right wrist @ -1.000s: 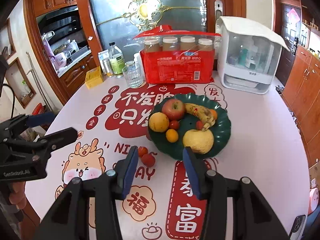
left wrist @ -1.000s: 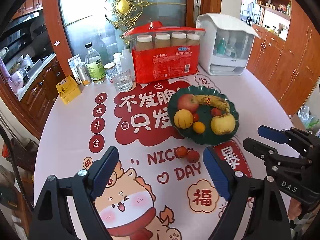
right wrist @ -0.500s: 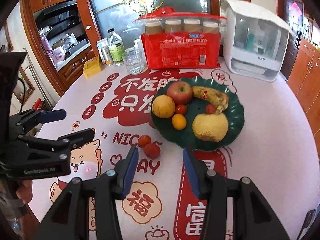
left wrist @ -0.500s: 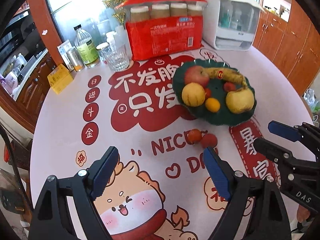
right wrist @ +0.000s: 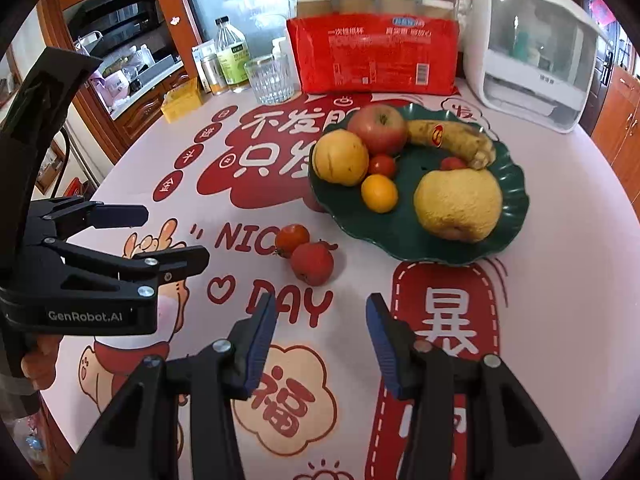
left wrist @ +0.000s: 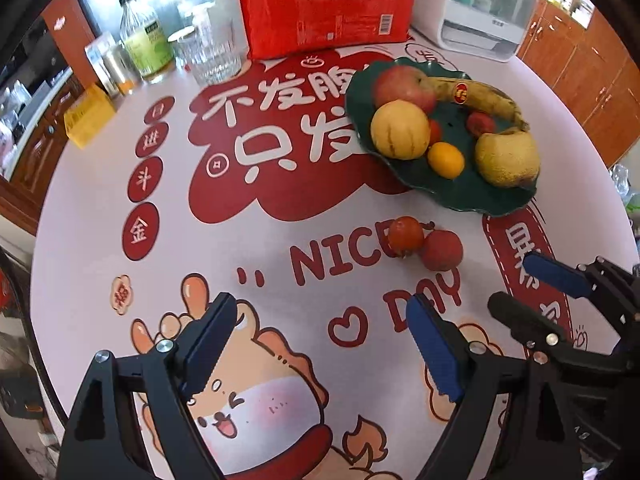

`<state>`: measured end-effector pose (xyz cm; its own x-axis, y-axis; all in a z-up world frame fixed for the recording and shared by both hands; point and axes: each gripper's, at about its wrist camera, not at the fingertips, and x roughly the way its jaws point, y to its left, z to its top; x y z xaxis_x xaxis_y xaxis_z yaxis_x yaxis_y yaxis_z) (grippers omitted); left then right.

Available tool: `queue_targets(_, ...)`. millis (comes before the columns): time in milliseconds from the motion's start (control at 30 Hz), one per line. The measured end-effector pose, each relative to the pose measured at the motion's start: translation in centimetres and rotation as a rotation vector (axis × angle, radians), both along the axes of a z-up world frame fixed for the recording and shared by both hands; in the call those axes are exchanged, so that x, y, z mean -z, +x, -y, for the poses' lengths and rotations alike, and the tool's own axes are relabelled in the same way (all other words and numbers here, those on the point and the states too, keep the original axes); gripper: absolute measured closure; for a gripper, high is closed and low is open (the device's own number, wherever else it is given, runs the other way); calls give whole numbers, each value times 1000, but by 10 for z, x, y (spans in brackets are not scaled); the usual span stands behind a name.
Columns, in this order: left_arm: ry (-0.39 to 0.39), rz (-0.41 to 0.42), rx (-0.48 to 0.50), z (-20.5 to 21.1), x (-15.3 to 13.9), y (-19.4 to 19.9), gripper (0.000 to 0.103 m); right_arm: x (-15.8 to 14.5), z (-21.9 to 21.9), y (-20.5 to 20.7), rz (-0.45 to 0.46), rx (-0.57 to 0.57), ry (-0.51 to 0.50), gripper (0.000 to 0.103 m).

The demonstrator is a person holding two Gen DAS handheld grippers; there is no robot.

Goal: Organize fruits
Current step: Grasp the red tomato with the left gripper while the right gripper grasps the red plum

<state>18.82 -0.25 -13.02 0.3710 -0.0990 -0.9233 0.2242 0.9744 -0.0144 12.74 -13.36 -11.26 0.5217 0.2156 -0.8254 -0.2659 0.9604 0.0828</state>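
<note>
Two small red round fruits [right wrist: 305,254] lay touching each other on the printed white-and-red desk [right wrist: 560,280], just beside the dark green scalloped plate [right wrist: 508,184] holding the other fruit. The right gripper [right wrist: 321,334] hovered near them, fingers spread and empty. The left gripper [left wrist: 320,346] likewise stood open, holding nothing.

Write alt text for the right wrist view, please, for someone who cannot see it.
Two small red fruits lie on a festive tablecloth just ahead of the right gripper, whose blue-padded fingers are open. Behind sits a green plate of apple, banana and yellow fruit; the left gripper is at left.
</note>
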Motion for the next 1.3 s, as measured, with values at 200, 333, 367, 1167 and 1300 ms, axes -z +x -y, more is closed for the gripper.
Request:
queue_targets(200,-36,-29,-45,-5,11,15,17,18,-8,15,-12,-13,-7,56)
queue_targets(333,-48,-37,-51,-4,16,22,17,28,-13,23,-23,-16,0,56)
queue_targets(367,-51,-37,-52,-4,16,23,17,30,-15,24,-20,-17,-3,56)
queue_targets(1167,-137,-76,-19,27,34,44,17,37,-2,22,87,6,18,71)
queue_targets(1300,-143,-80,7,37,36,45,19,33,6,18,92,24,17,71)
